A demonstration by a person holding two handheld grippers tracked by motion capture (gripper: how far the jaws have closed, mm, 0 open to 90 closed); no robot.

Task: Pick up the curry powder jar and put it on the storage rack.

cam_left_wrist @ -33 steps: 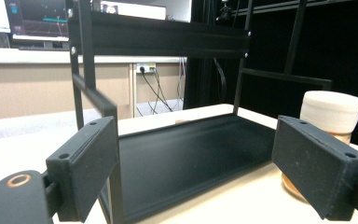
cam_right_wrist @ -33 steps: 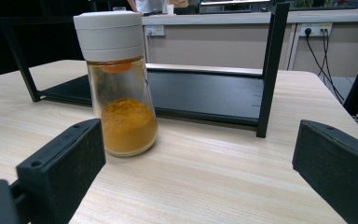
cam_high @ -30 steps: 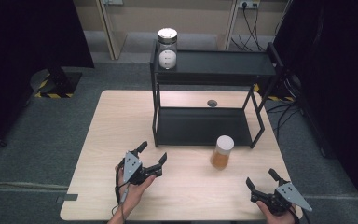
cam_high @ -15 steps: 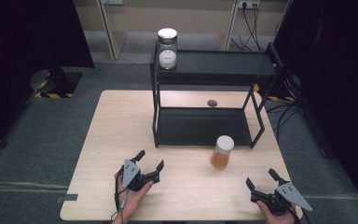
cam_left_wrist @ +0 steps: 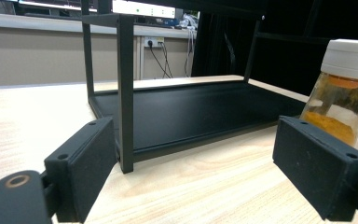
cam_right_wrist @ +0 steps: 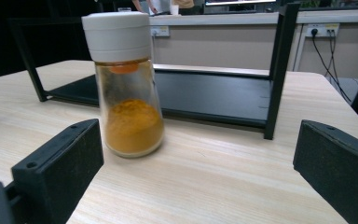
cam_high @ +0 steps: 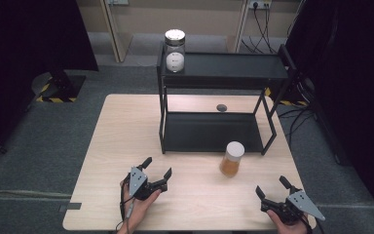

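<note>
In the high view, the small dark thing [cam_high: 221,107] on the table behind the rack, at upper middle, is too small to identify, and the label on the jar [cam_high: 175,50] atop the rack cannot be read. The right gripper [cam_high: 274,190] sits at the lower right with its hand cut off by the bottom edge. In the left gripper view, the spice jar [cam_left_wrist: 342,105] is cut by the right edge.
</note>
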